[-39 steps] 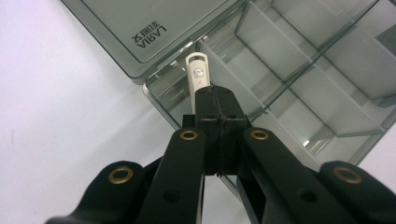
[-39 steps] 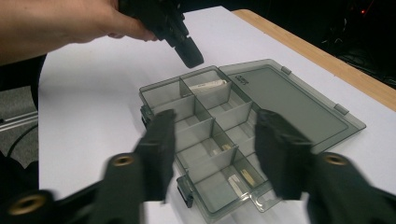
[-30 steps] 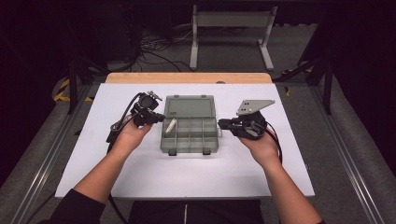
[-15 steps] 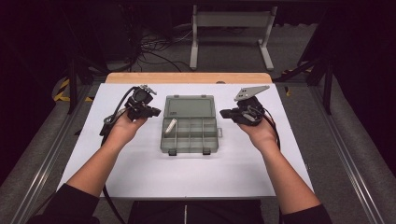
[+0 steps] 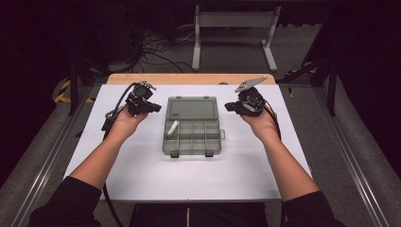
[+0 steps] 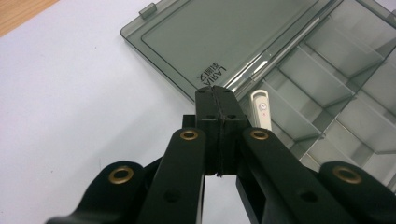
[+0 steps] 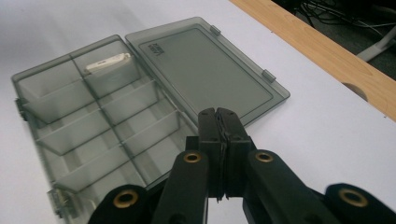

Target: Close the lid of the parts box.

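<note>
Smoky plastic box [image 6: 261, 51] lid reads "LAAIA"; left gripper [image 6: 217, 93] and right gripper [image 7: 219, 114] pressed together.

Both forearms reach forward from the bottom of the high view, spread wide apart, wrists raised. The left hand-held gripper [image 5: 150, 108] points inward to the right, its jaws pressed together with nothing between them. The right hand-held gripper [image 5: 230, 107] points inward to the left, its jaws likewise closed and empty.

Black claw [image 6: 217, 100], brass rivets; dark, probably black, sleeves [image 5: 66, 201].
</note>
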{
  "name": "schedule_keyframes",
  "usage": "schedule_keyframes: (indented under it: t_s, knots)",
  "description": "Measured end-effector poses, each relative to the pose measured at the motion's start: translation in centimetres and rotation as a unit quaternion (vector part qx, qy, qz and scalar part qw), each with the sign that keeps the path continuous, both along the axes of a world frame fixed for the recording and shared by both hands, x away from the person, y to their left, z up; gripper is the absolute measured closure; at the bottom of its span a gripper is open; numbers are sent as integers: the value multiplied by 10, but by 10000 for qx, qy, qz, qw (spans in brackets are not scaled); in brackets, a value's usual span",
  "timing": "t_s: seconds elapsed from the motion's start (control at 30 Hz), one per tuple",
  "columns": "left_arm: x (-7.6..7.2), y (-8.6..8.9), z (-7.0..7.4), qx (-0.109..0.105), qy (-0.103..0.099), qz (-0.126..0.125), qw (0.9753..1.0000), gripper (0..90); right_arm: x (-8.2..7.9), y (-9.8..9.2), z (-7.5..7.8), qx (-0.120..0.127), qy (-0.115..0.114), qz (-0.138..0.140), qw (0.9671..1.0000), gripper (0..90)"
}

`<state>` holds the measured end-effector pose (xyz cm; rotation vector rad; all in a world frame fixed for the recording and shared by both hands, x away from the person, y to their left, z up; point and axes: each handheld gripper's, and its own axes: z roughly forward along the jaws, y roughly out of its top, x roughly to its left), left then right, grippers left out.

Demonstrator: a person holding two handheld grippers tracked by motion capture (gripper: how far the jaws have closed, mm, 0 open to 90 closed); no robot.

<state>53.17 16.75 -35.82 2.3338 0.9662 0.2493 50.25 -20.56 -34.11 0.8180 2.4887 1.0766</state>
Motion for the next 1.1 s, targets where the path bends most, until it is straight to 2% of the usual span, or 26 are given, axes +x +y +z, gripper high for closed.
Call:
schedule_keyframes:
  t_s: [0.3,0.57,0.83,1.1]
  knots:
    - [10,-2,4,11,-40,58,10000,900,23,3,-3,32,127,-86,9999,891]
    - [20,-2,8,28,-46,112,9999,900,42,7,-7,-85,224,-215,9995,891]
    - [23,-3,3,-81,2,234,9997,900,56,11,-9,-154,321,-286,9990,891]
    - [27,-6,-9,14,105,322,9994,900,67,17,-22,-337,466,-342,9978,892]
